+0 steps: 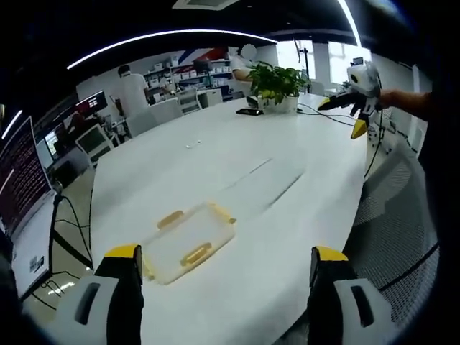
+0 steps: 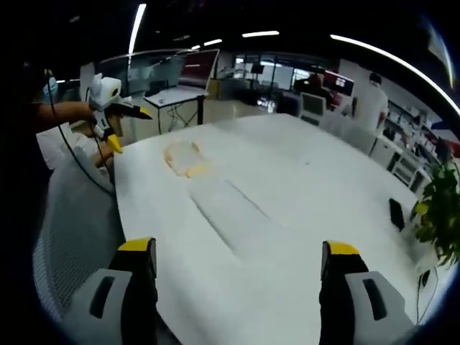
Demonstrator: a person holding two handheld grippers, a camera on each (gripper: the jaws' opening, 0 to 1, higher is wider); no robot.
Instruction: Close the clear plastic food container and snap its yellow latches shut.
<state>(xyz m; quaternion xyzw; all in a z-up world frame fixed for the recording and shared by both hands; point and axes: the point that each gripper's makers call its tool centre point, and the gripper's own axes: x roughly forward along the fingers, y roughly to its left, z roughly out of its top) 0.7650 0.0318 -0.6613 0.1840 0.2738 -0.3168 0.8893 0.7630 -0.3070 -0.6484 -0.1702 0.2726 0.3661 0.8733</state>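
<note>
Near the counter (image 1: 287,208) edge closest to my left tool (image 1: 226,277) lies the clear container (image 1: 188,242), untouched, both tools with jaws apart, so I judge the approach comes first, the right tool (image 2: 237,277) being far.

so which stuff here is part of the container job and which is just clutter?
For the job:
- clear plastic food container, lying on the white table
- its yellow latches
- left hand-held gripper, jaws apart, holding nothing
- right hand-held gripper, jaws apart, holding nothing

Just lying about:
- potted plant
- dark phone
- cables
- monitor
</note>
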